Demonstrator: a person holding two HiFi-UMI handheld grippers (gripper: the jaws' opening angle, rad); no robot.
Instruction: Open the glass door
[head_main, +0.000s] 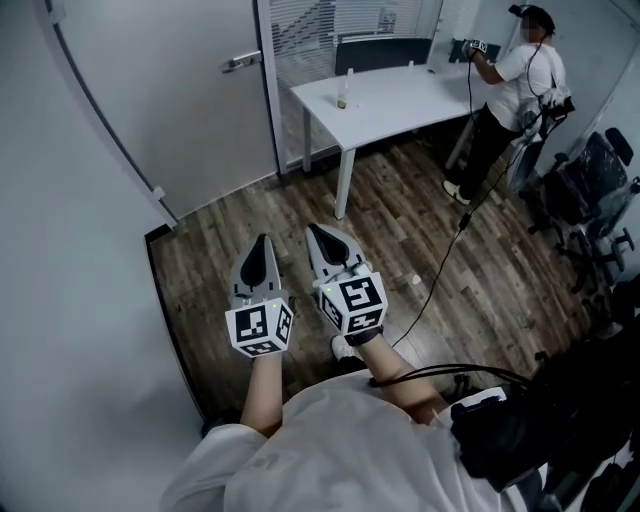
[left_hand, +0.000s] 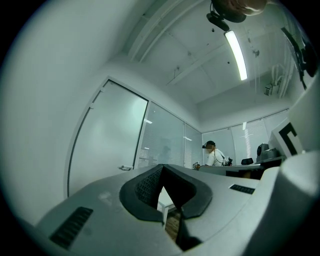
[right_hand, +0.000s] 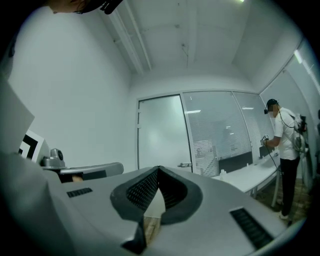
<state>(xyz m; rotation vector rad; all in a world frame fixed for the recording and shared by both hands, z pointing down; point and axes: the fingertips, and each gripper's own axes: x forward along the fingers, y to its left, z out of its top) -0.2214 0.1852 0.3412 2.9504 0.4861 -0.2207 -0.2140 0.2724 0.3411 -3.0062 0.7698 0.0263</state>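
Note:
The frosted glass door stands shut at the far left, with a metal lever handle near its right edge. My left gripper and right gripper are side by side over the wood floor, well short of the door. Both point toward it, shut and empty. In the left gripper view the shut left gripper aims past the door and its handle. In the right gripper view the right gripper faces the door and handle.
A white table with a small bottle stands right of the door. Another person works at its far end. Office chairs fill the right side, a cable runs across the floor, and a grey wall is on my left.

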